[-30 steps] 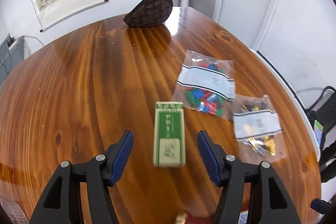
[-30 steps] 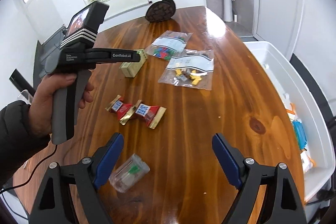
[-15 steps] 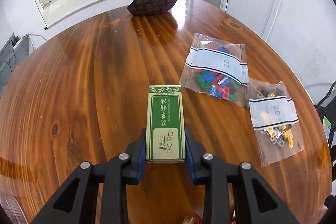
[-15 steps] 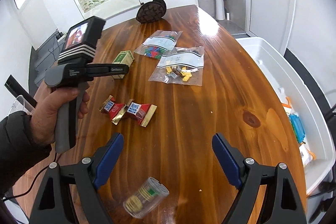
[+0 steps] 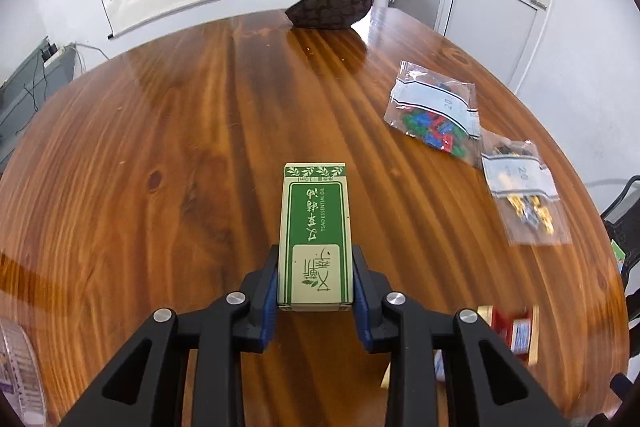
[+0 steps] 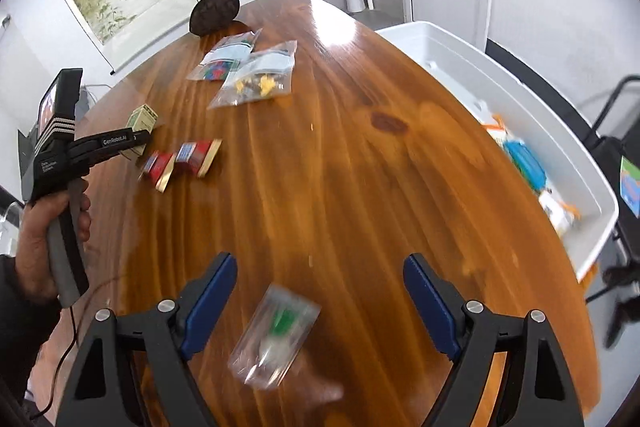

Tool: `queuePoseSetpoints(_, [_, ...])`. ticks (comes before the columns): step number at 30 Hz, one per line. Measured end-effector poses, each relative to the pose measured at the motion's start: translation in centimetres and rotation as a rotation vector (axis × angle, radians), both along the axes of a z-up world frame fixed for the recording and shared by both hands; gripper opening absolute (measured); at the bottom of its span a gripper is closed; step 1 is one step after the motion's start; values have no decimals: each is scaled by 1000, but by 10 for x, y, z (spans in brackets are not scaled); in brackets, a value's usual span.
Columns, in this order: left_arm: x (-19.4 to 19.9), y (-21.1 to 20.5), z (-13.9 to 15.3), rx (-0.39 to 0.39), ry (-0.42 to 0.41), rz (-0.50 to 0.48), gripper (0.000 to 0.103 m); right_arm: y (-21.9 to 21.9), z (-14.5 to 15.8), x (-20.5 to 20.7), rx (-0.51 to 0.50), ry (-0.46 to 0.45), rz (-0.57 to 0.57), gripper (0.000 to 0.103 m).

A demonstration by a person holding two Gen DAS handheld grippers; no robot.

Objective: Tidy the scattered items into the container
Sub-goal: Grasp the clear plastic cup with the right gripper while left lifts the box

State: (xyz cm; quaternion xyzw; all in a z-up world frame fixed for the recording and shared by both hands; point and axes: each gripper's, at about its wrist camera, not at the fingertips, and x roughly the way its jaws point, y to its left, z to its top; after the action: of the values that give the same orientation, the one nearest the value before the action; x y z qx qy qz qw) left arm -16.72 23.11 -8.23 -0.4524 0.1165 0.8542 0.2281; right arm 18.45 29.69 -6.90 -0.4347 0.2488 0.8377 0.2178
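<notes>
Broadly, the wooden surface filled both views, with the white container standing off its right edge and already holding a few items. Well back lay two clear bags, one of coloured parts and one of yellow parts, overlapping at a corner; nearer the left hand sat two red wrapped sweets. The left gripper had its fingers closed on the near end of the green carton, whose far end jutted forward over the surface; whether it was already lifted clear I could not tell. That carton looked light and stiff, a thin card box likely to dent if squeezed hard, and the long flat sides made the sensible hold, as taken. The right gripper hung with its fingers spread wide and empty above a small clear plastic box, blurred, with something green inside. It would probably be light, hard and somewhat slippery, so pinching across its flat sides near the middle seemed wisest before carrying it to the container.
</notes>
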Motion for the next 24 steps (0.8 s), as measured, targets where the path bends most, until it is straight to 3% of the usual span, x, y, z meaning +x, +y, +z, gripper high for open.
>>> queuePoseSetpoints(2, [8,-8,3,10,10,-2,31,-9,-3,11,-4,-8,0,82])
queuePoseSetpoints(6, [24,-24,8,30,29,-6,31,-15,-12,16,-18,-34,22,53])
queuePoseSetpoints(11, [34,-34,8,36,27,-14,31,-20,-13,15,10,-61,19,40])
queuePoseSetpoints(19, [45,-61,9,55,22,-7,31,-28,-14,9,40,-90,36,34])
queuePoseSetpoints(24, [50,-81,12,72,29,17,31,-40,-12,-5,34,-59,89,34])
